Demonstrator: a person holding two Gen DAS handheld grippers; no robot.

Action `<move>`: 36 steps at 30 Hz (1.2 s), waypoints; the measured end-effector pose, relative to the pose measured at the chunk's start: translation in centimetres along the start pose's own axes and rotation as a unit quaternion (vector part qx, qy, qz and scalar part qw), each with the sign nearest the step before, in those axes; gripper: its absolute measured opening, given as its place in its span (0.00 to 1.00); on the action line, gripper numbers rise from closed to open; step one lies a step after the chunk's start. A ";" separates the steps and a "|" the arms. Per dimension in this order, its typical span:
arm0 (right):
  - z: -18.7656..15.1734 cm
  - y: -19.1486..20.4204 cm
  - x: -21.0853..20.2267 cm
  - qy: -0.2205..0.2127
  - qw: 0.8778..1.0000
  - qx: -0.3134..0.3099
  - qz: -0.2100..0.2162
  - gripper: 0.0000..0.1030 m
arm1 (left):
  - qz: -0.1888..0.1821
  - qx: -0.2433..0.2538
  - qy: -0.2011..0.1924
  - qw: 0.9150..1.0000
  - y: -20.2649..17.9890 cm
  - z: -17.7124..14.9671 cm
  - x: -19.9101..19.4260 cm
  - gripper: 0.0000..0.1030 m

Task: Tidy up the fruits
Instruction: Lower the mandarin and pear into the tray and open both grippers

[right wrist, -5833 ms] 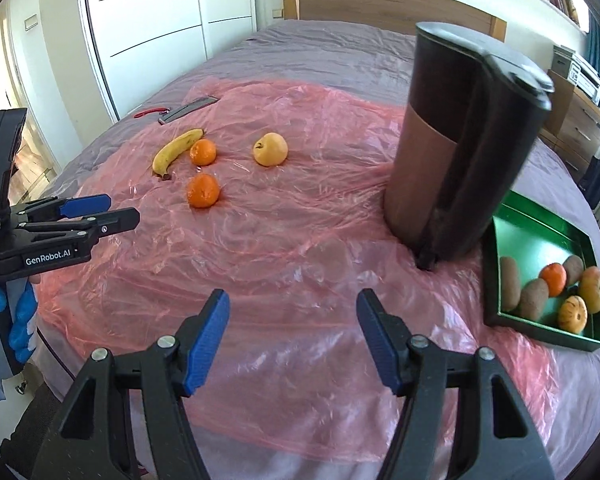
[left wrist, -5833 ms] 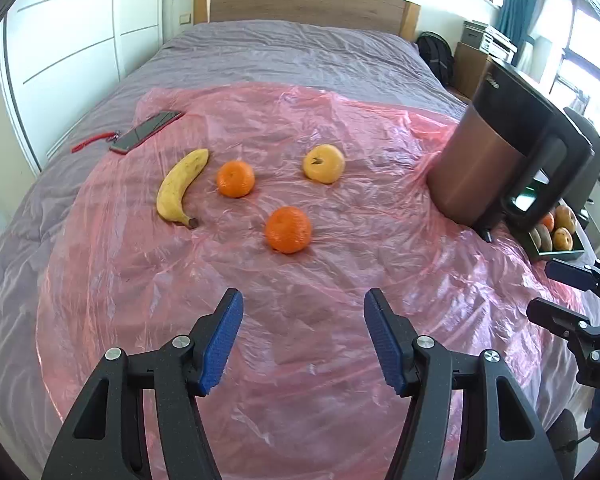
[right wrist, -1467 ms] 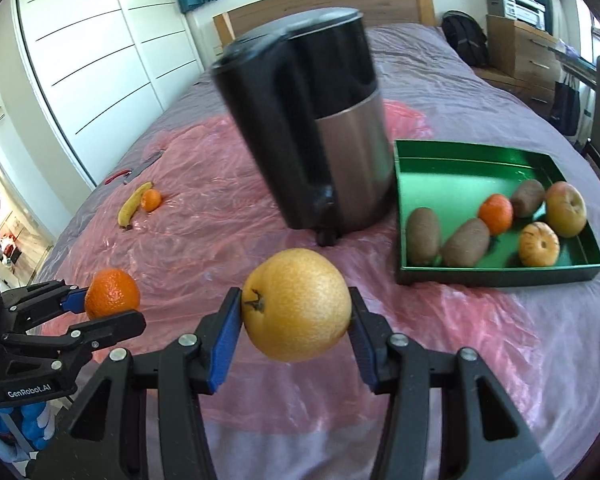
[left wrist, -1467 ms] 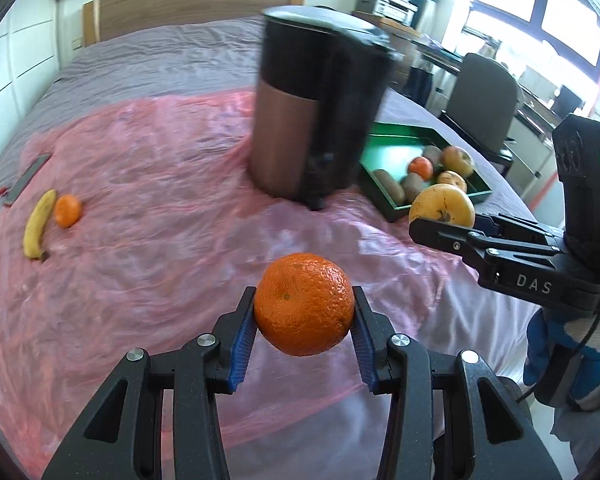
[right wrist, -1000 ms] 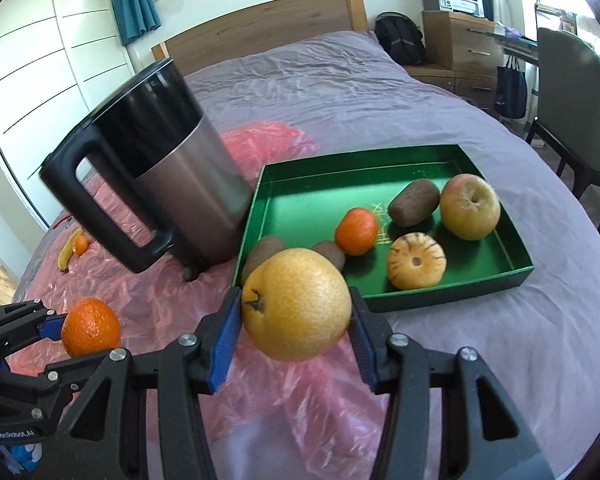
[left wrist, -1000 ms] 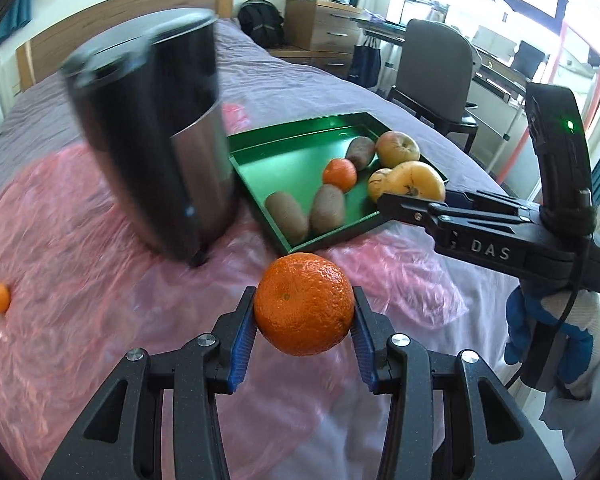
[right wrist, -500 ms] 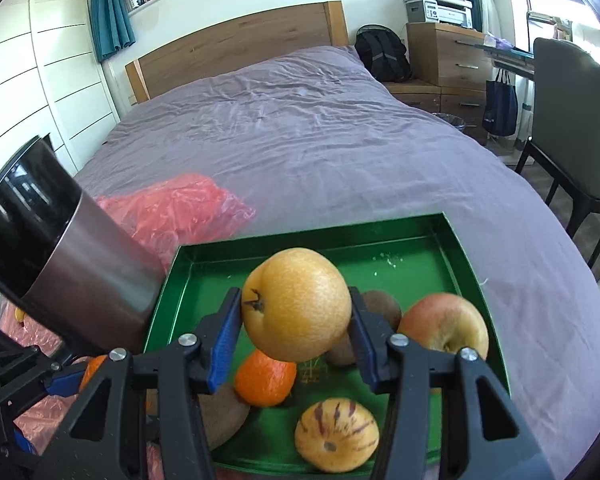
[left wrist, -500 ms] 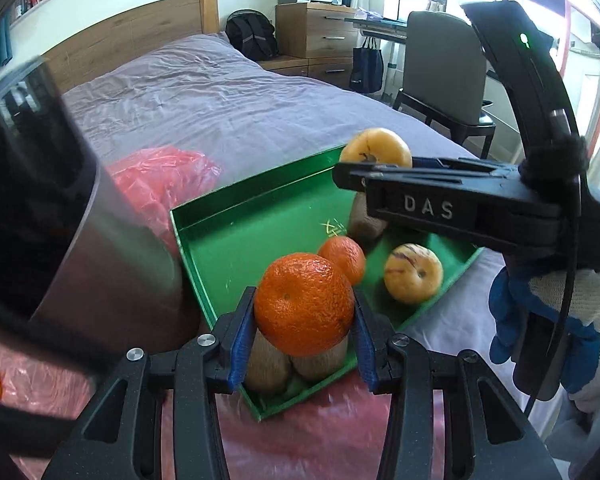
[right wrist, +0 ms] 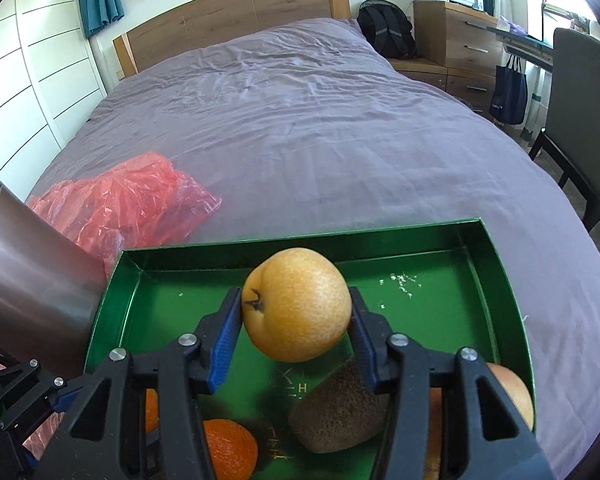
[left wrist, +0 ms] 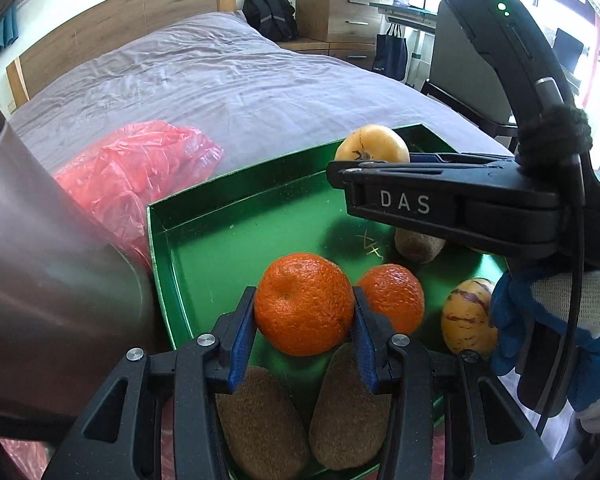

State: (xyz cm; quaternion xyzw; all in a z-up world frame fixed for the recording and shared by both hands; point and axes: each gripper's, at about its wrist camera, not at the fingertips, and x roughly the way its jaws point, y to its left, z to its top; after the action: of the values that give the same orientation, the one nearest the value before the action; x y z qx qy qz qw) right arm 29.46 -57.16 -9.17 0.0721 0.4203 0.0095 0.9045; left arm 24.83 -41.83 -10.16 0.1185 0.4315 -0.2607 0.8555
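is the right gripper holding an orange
No, the right gripper is clamped on a yellow pear; the orange is in the left gripper.

R. gripper [right wrist: 296, 316] clamps a yellow pear [right wrist: 296, 304] btwn blue pads, above the green tray [right wrist: 496, 264]. Below in tray: kiwi [right wrist: 336, 416], mandarin [right wrist: 232, 448], apple [right wrist: 512, 396] at R. Metal kettle [right wrist: 32, 300] at L, w/ pink plastic sheet [right wrist: 124, 204] on the bed [right wrist: 320, 120].
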 end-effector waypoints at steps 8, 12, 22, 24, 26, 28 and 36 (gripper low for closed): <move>-0.1 -0.2 1.0 0.023 1.000 -0.011 -0.016 0.30 | -0.002 -0.011 0.023 1.000 0.4 -0.4 1.4 0.38; -0.1 0.0 1.1 0.029 0.999 -0.014 -0.018 0.30 | -0.004 -0.009 0.029 1.000 0.1 -0.6 1.6 0.38; -0.1 0.1 0.4 0.030 0.999 -0.014 -0.037 0.44 | -0.001 -0.001 0.022 1.000 -0.4 -0.2 0.5 0.40; -0.1 0.2 -0.3 0.025 0.999 -0.014 -0.039 0.46 | -0.001 0.004 0.016 1.000 -0.6 0.0 -0.2 0.43; -0.1 0.2 -1.3 0.015 0.999 -0.013 -0.039 0.46 | -0.004 0.007 0.010 1.000 -0.8 -0.1 -1.1 0.44; 0.0 0.4 -2.6 0.007 0.999 -0.014 -0.040 0.46 | -0.009 0.009 0.008 1.000 -1.2 -0.2 -2.0 0.44; -1.7 1.5 -8.8 -0.016 0.999 -0.016 -0.045 0.46 | -0.045 0.027 -0.004 0.999 -2.4 -2.5 -7.4 0.46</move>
State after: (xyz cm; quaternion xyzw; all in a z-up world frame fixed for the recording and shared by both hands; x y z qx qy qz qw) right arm 22.59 -56.19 -3.38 0.0383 0.4085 -0.0257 0.9116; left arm 18.22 -40.21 -5.73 0.1215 0.4257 -0.3109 0.8410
